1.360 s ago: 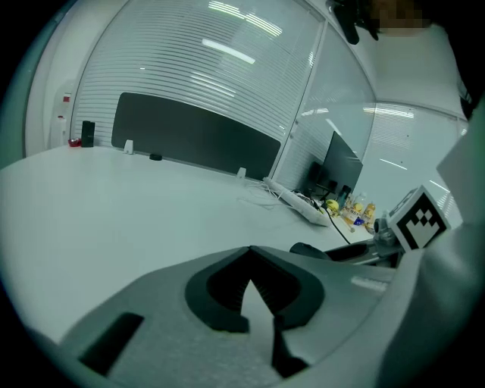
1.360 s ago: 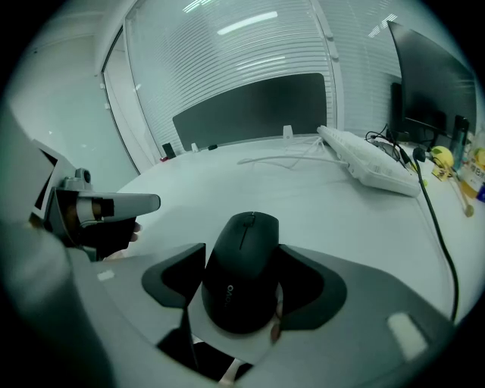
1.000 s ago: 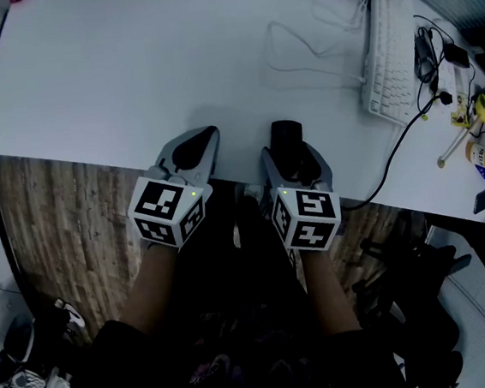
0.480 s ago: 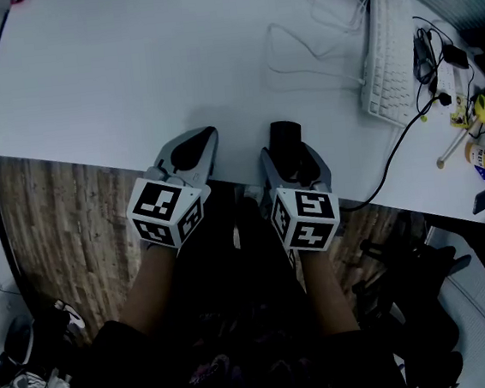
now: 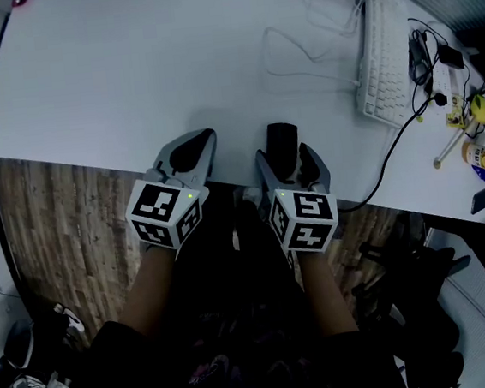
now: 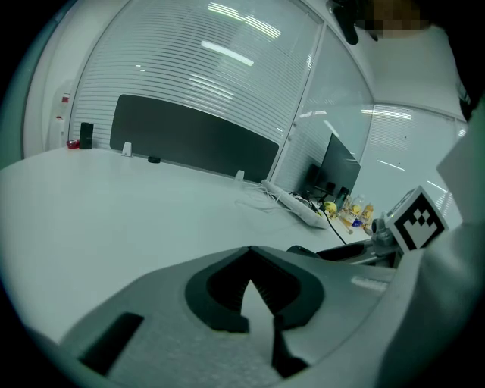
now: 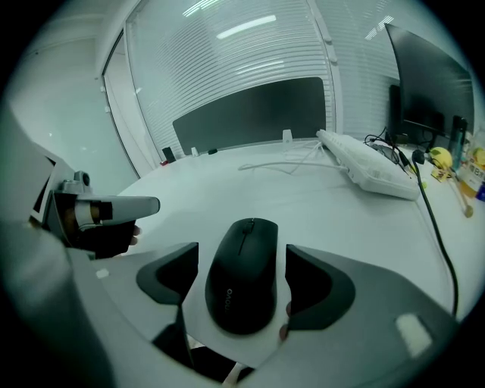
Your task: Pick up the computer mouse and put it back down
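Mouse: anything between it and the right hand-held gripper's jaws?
Nothing visible. The mouse lies on the table between the jaws of the right hand-held gripper, which have just been opening, with a bare gap on each side.

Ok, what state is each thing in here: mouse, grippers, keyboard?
mouse, resting on the table, not gripped.
right gripper, open around the mouse, jaws have just been opening, clear of its sides.
left gripper, shut, empty.
keyboard, flat on the table, untouched.
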`<state>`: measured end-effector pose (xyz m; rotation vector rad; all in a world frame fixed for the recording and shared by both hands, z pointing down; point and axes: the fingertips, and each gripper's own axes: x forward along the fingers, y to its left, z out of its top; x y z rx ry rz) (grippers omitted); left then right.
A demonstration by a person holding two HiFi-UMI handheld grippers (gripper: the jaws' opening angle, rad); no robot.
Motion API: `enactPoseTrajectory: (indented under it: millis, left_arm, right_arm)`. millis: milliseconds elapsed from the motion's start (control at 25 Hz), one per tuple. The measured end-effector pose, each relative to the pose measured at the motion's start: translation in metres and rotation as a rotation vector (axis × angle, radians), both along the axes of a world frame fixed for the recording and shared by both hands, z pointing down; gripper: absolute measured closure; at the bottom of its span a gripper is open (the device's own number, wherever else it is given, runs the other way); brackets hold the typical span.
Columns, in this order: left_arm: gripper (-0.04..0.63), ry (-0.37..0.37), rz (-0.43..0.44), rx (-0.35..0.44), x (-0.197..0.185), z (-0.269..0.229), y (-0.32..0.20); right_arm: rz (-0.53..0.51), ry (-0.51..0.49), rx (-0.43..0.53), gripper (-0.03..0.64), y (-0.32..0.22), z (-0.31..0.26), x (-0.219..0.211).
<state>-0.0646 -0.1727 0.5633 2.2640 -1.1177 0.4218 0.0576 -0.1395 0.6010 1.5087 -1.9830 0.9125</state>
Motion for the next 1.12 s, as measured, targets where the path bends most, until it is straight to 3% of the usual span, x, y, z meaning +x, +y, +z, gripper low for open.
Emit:
enactPoseTrajectory:
  millis: [200,400,1120]
  left_arm:
    - [0.594,0.000,0.010,0.018,0.006,-0.009,0.001]
    - [0.594,0.000,0.016,0.044,0.011,-0.021,0.002]
    - [0.594,-0.022,0.055,0.201,0.034,-0.096,0.008]
  right_arm:
    - [0.017,-0.008,0.040,0.260,-0.003,-0.015,0.007]
    - [0.042,0.020,0.114,0.352,-0.006,-0.036,0.017]
    - [0.051,0.057,0.332,0.496,-0.013,-0.119,0.036]
